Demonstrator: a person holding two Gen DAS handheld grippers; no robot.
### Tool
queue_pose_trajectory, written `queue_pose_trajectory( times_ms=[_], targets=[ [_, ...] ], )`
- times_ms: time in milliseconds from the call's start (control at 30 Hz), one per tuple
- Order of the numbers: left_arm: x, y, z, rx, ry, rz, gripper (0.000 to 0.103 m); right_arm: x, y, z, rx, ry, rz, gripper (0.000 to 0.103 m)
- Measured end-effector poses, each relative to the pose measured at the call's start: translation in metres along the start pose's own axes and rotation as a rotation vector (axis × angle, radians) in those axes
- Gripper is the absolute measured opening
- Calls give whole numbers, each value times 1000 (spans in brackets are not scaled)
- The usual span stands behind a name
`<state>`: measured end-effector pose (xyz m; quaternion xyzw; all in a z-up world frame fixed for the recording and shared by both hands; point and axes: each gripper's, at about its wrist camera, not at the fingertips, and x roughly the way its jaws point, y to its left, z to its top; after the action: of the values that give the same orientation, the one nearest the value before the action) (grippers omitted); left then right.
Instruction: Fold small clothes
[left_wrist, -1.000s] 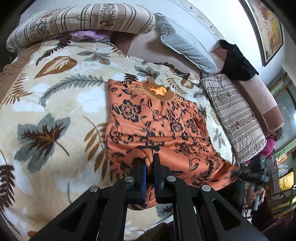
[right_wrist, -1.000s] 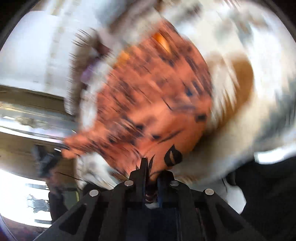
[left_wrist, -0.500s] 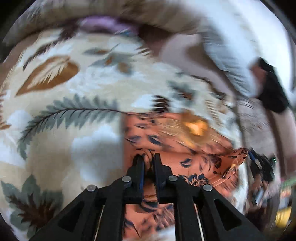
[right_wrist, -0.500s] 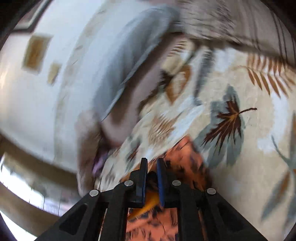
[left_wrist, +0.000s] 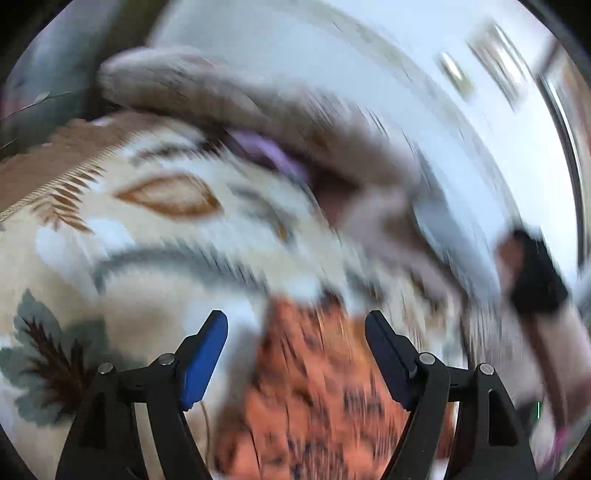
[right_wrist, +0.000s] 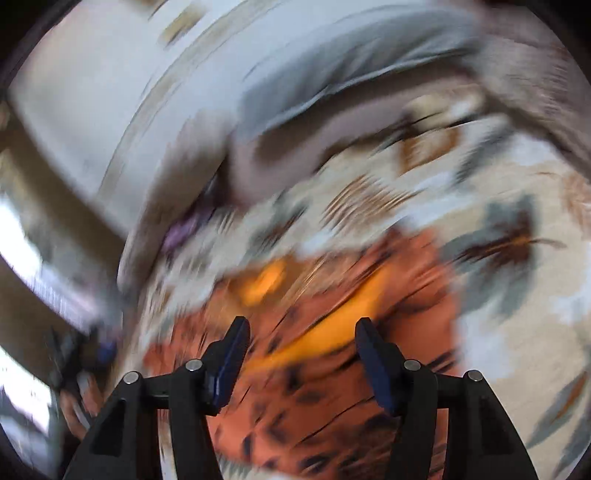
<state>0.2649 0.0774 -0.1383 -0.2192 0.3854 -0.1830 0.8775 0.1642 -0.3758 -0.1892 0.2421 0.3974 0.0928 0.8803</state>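
An orange garment with a dark flower print (left_wrist: 314, 398) lies folded on a cream bedspread with leaf patterns (left_wrist: 122, 280). Both views are blurred by motion. My left gripper (left_wrist: 295, 332) hovers over the garment's far edge; its jaws are opening and stand wide apart, and the pads press on nothing. In the right wrist view the same garment (right_wrist: 332, 387) shows its yellow-orange inner side as a fold. My right gripper (right_wrist: 301, 336) is above it; its jaws are opening too, with the cloth lying below them, not pinched.
Striped and grey pillows (left_wrist: 207, 92) line the head of the bed by the white wall (left_wrist: 369, 66). A purple cloth (left_wrist: 266, 151) peeks from under the pillow. A dark item (left_wrist: 535, 277) lies at the right. A grey pillow (right_wrist: 332, 70) is ahead in the right wrist view.
Both grippers were shut on the garment's hem, carried it forward over the garment into a fold, then let go; both now stand open above the cloth.
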Motion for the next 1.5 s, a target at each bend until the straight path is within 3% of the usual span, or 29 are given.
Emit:
queue_pose_trajectory(
  times_ms=[133,200,267,433,567,667,733,867,967,1133,1267,1500],
  targets=[
    [26,-41,-43,194,211,-67,77,47,53,-37,-127,180,9,46],
    [34,-53,-59,246,269,-127,77,71,67,-48,-175,232,-20,43],
    [44,-58,-68,292,311,-128,77,98,75,-50,-208,274,-72,43],
    [72,-36,-64,227,339,-43,77,142,69,5,-161,202,-93,42],
    [86,-21,-39,178,236,22,77,167,52,67,-50,77,-115,42],
    [92,-10,-23,158,143,79,77,144,35,98,61,-100,-121,42],
    [94,0,-19,109,129,102,77,128,25,105,94,-131,-124,43],
    [91,10,-20,82,143,130,77,83,7,93,26,-109,-218,43],
    [89,10,-23,76,155,143,77,56,-22,73,63,-52,-258,43],
    [96,-4,-32,161,169,183,77,59,-66,52,130,27,-318,43],
    [119,-2,-46,233,257,311,77,73,-98,49,194,-39,-360,42],
    [103,-15,-40,255,197,301,78,34,-84,51,218,-127,-309,47]
  ],
)
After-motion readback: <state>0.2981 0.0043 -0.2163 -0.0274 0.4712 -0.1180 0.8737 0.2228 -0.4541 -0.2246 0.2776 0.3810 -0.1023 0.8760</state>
